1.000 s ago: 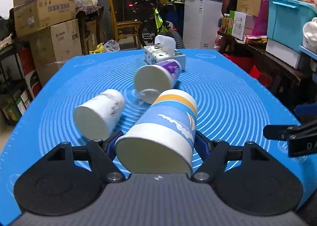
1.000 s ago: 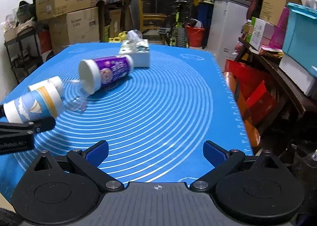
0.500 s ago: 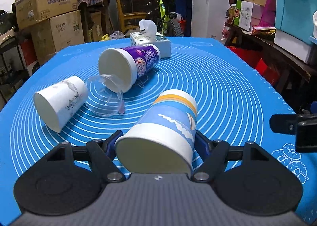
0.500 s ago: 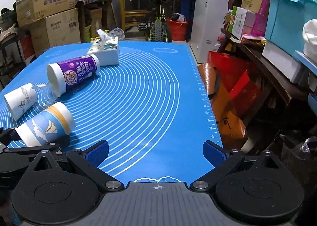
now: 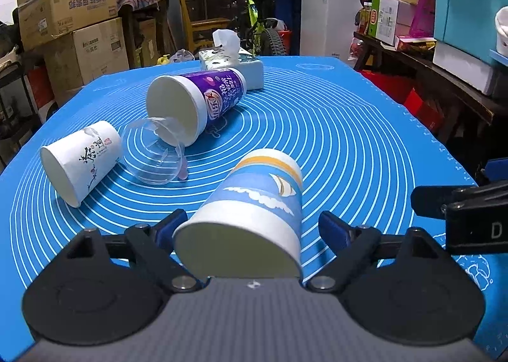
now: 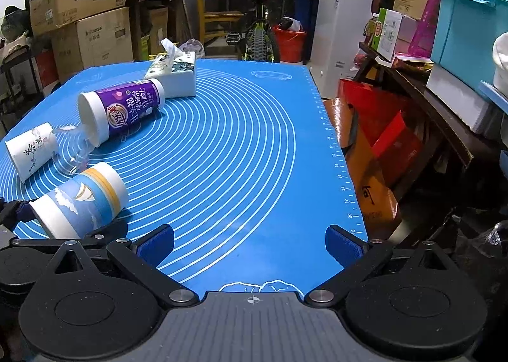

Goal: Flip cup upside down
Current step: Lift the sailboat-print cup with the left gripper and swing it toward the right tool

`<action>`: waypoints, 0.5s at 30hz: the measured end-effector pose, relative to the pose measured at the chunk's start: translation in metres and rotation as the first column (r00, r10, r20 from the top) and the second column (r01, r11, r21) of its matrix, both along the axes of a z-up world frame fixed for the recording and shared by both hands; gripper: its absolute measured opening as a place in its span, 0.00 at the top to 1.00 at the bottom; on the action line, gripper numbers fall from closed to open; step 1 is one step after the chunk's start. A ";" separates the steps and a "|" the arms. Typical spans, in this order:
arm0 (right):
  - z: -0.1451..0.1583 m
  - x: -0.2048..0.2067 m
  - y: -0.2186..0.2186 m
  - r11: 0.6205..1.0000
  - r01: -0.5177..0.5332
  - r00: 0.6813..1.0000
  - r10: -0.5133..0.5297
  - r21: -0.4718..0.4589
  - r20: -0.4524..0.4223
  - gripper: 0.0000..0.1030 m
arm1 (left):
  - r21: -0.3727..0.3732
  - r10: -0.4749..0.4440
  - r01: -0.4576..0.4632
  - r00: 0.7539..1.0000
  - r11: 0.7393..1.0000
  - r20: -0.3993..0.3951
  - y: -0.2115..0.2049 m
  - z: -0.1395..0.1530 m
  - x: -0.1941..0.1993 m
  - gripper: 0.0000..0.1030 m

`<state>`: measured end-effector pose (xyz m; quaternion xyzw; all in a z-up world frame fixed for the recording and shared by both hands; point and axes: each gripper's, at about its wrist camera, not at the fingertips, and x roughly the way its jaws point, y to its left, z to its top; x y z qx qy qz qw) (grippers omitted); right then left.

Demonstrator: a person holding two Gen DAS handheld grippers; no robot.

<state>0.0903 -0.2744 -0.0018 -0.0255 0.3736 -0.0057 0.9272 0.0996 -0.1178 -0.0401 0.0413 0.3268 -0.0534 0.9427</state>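
Note:
A blue and white paper cup with a sailboat print lies on its side between the fingers of my left gripper, mouth toward the camera. The jaws have opened: the right pad stands clear of the cup, the left pad is close to its rim. The cup also shows in the right wrist view, resting on the blue mat. My right gripper is open and empty above the mat's front right part.
A purple cup, a small white cup and a clear plastic cup lie on their sides at the left. A tissue box stands behind them. The mat's right edge drops to red bags.
My left gripper has opened and released the sailboat cup, which now lies on the mat. Both grippers have drawn back toward the mat's near edge.

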 end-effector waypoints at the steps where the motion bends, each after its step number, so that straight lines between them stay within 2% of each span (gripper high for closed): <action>1: 0.000 0.000 0.000 1.000 0.001 1.000 -0.001 0.000 0.000 0.02 | 0.001 -0.002 0.002 1.000 1.000 -0.001 0.000 0.000 0.000 0.12; 9: 0.004 -0.002 -0.002 1.000 0.012 1.000 -0.012 -0.003 0.006 0.02 | -0.006 -0.011 0.011 1.000 1.000 0.004 -0.001 0.000 -0.003 0.11; 15: 0.022 -0.010 -0.006 0.999 0.010 0.999 -0.011 0.034 0.036 0.02 | -0.027 0.004 -0.003 0.999 1.000 0.040 0.004 0.020 -0.015 0.11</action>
